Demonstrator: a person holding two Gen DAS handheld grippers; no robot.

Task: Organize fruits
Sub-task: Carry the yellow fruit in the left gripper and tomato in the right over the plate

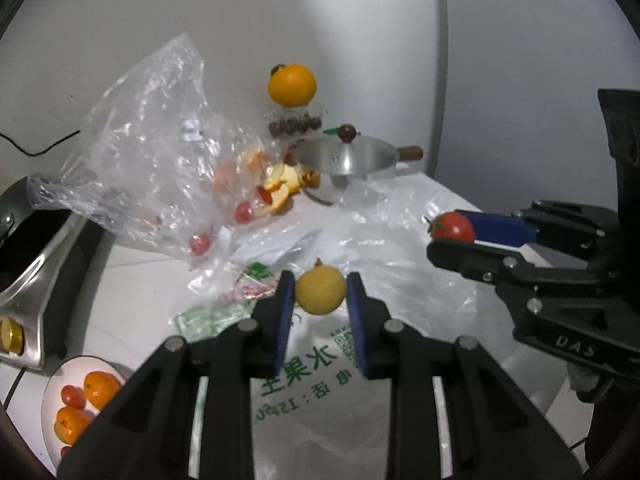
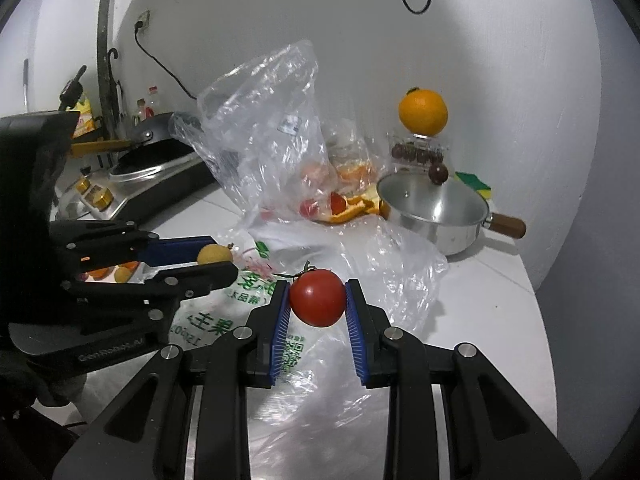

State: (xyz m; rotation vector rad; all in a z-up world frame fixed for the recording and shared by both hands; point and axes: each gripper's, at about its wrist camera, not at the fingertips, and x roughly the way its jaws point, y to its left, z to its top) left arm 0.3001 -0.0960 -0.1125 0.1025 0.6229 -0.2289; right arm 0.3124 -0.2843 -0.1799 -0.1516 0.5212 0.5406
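My left gripper (image 1: 320,290) is shut on a small yellow fruit (image 1: 320,293) and holds it above the plastic bags; the fruit also shows in the right wrist view (image 2: 214,255). My right gripper (image 2: 317,298) is shut on a red tomato (image 2: 317,298), seen at the right of the left wrist view (image 1: 454,227). A white plate (image 1: 50,398) at lower left holds oranges (image 1: 99,389) and a small tomato (image 1: 74,396). A clear bag (image 1: 160,152) holds more small tomatoes (image 1: 200,243) and orange pieces.
A printed white bag (image 1: 316,364) and crumpled clear plastic (image 2: 380,256) cover the counter. A steel pot (image 2: 436,210) with a wooden handle stands at the back. An orange (image 2: 423,111) sits on a box of dark fruit (image 2: 418,152). A stove with a wok (image 2: 160,160) is on the left.
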